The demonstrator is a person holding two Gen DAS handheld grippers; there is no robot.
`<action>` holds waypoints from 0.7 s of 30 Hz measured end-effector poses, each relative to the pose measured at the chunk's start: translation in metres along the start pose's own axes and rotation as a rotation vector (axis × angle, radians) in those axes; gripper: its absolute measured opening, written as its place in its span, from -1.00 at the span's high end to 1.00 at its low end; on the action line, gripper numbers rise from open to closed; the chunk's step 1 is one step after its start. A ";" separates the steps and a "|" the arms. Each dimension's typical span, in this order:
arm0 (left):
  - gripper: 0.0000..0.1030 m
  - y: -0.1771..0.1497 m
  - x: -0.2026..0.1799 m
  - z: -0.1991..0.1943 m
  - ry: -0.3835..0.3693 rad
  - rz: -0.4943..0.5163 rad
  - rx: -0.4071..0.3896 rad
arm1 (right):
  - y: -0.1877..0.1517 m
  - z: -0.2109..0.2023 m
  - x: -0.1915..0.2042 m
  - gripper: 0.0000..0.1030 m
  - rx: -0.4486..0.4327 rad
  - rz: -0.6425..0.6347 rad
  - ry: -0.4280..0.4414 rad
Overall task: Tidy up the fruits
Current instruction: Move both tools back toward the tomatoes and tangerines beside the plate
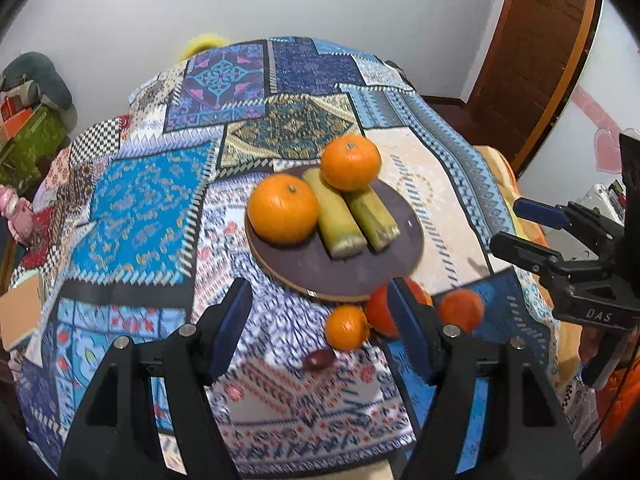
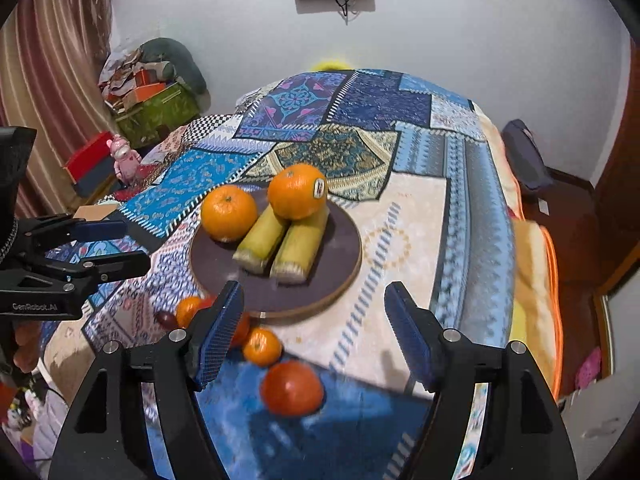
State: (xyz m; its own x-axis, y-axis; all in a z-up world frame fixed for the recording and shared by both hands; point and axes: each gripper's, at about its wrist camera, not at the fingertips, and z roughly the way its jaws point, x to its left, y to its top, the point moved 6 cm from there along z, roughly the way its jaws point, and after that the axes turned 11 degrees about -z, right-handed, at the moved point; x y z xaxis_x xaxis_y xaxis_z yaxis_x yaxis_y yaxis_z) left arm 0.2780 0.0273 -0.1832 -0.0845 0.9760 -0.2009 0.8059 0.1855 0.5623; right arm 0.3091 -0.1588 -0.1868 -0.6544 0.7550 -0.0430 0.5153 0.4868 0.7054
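Observation:
A round dark plate [image 1: 320, 272] [image 2: 336, 264] on the patchwork cloth holds two oranges [image 1: 282, 208] [image 1: 350, 161] and two yellow-green cane pieces [image 1: 334, 216] [image 2: 276, 244]. In front of the plate lie a small mandarin [image 1: 346, 327] [image 2: 262, 346], a red-orange fruit [image 1: 378, 312], another red-orange fruit [image 1: 461, 309] [image 2: 292, 388] and a dark red date [image 1: 318, 359] [image 2: 166, 319]. My left gripper [image 1: 324, 324] is open and empty above the loose fruits. My right gripper [image 2: 314, 332] is open and empty, also over them; it shows in the left wrist view [image 1: 520, 228].
The cloth covers a table [image 1: 152, 208] that drops off on all sides. A notebook [image 1: 22, 312] lies at the left edge. Boxes and bags [image 2: 152, 96] stand in the far left corner, a wooden door [image 1: 536, 52] at the right.

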 end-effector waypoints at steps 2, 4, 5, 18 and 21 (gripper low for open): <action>-0.35 -0.009 -0.003 0.002 -0.003 -0.005 0.013 | -0.011 -0.001 0.002 -0.36 0.007 0.012 -0.003; -0.35 -0.017 -0.006 0.005 -0.007 -0.010 0.028 | -0.018 -0.002 0.005 -0.36 0.014 0.019 -0.004; -0.35 -0.020 -0.007 0.007 -0.008 -0.012 0.034 | -0.024 0.000 0.007 -0.36 0.020 0.026 0.000; -0.35 -0.047 -0.031 0.042 -0.041 -0.017 0.084 | -0.071 0.018 0.012 -0.36 0.082 0.118 0.033; -0.35 -0.046 -0.036 0.048 -0.044 -0.004 0.083 | -0.074 0.022 0.013 -0.35 0.092 0.123 0.040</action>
State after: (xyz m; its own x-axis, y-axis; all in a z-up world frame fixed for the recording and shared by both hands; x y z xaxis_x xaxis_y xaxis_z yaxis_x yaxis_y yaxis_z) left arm 0.2724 -0.0219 -0.2403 -0.0633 0.9690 -0.2387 0.8516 0.1771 0.4934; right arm 0.2746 -0.1750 -0.2555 -0.6035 0.7943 0.0692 0.6404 0.4312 0.6355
